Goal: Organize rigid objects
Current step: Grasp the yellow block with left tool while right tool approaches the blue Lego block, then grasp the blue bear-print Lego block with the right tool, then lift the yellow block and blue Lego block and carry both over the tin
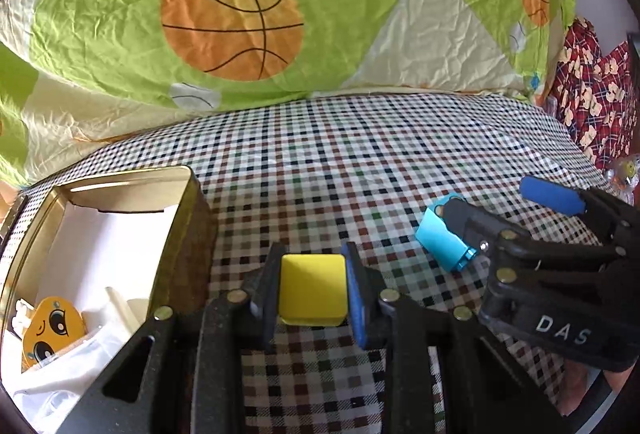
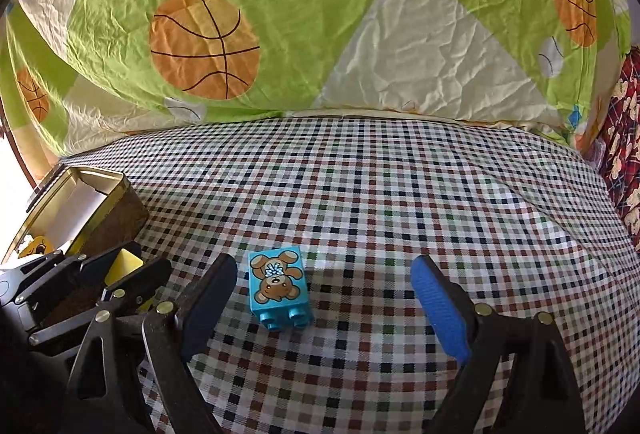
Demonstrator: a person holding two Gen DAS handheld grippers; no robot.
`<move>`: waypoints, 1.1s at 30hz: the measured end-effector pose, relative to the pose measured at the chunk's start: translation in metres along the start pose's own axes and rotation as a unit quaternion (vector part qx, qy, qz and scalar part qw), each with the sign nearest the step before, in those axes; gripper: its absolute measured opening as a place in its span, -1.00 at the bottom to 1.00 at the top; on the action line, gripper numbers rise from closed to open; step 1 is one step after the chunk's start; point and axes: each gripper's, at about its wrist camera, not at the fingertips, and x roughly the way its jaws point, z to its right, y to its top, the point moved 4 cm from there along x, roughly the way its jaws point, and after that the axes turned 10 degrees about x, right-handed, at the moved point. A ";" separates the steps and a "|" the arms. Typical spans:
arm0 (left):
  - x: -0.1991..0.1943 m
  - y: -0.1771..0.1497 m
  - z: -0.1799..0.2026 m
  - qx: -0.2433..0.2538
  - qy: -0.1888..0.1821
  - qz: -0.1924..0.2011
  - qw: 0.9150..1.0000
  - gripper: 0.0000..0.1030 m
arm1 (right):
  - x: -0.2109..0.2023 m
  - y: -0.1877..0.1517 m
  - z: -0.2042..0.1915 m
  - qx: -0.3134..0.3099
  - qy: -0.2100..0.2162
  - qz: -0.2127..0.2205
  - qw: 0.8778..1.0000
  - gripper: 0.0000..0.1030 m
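- Two blocks were in play: one plain yellow plastic cube (image 1: 312, 288) sat pinched between the left gripper (image 1: 310, 288) pads, just beside the open gold metal tin (image 1: 192, 234).
- One turquoise bear-printed toy brick (image 2: 276, 284) lay on the checked cloth (image 2: 380, 194), inside the right gripper's (image 2: 324, 308) spread jaws, nearer the left finger, untouched.

Checked bedsheet (image 2: 400, 194): blue bear block (image 2: 277, 284), tin box (image 1: 192, 234).

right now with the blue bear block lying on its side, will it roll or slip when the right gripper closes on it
Blue bear block looks like rigid, boxy plastic with flat faces, so it will probably not roll. Its glossy sides might slip slightly between the pads. It looks small and hollow, so probably light.
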 end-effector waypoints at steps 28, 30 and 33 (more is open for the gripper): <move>-0.029 -0.003 -0.008 -0.010 0.004 0.066 0.998 -0.47 | -0.018 -0.011 -0.016 -0.016 0.037 0.008 0.999 -0.35; -0.033 -0.003 -0.007 -0.009 0.005 0.075 0.997 -0.47 | -0.024 -0.011 -0.020 -0.025 0.036 0.022 0.999 -0.35; -0.038 -0.005 -0.006 -0.006 0.009 0.084 0.996 -0.47 | -0.034 -0.012 -0.024 -0.036 0.035 0.043 0.998 -0.35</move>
